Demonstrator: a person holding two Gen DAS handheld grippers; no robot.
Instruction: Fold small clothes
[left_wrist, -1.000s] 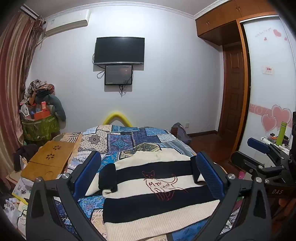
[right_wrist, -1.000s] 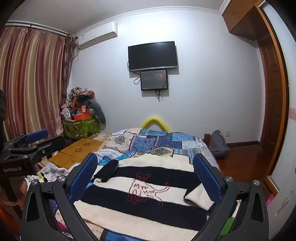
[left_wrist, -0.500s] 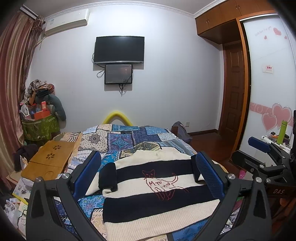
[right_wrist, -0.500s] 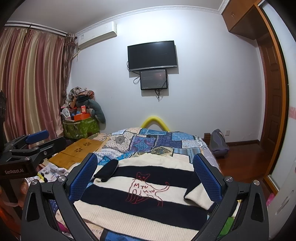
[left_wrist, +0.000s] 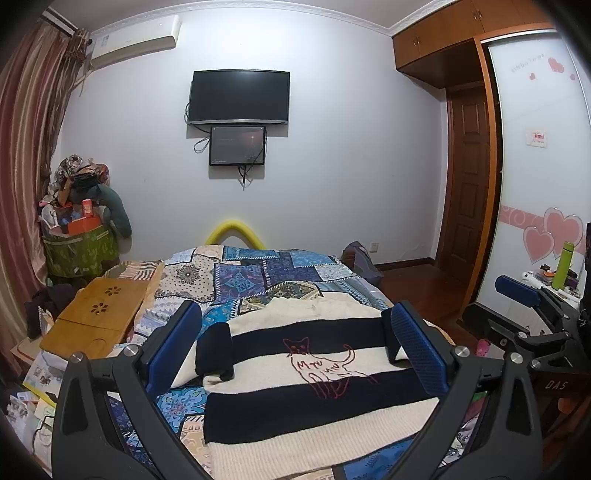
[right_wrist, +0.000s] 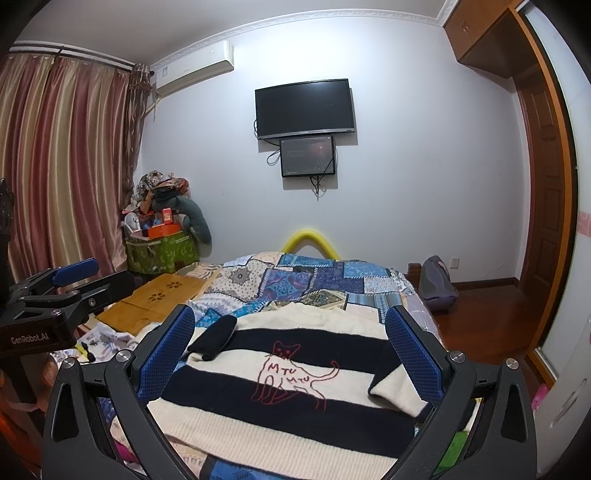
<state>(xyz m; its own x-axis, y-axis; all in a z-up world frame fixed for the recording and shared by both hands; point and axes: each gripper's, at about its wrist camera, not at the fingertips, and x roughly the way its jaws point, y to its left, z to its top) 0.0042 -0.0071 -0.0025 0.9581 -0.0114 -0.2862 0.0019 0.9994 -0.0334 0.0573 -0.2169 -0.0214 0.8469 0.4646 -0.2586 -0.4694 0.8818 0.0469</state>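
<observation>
Hovering wide apart, left gripper (left_wrist: 295, 339) and right gripper (right_wrist: 290, 341) frame the striped sweater (left_wrist: 314, 373) flat on the patchwork bed (left_wrist: 258, 269). Only the left view catches the green bottle (left_wrist: 564, 264); only the right, curtains (right_wrist: 62, 166).

Open air above striped sweater (left_wrist: 314, 373), patchwork quilt (left_wrist: 258, 273) flat beyond at 12 o'clock. Wooden lap desk (left_wrist: 96, 317) crowds 9 o'clock edge; right gripper (left_wrist: 524, 314) blocks 3 o'clock in left view.
</observation>
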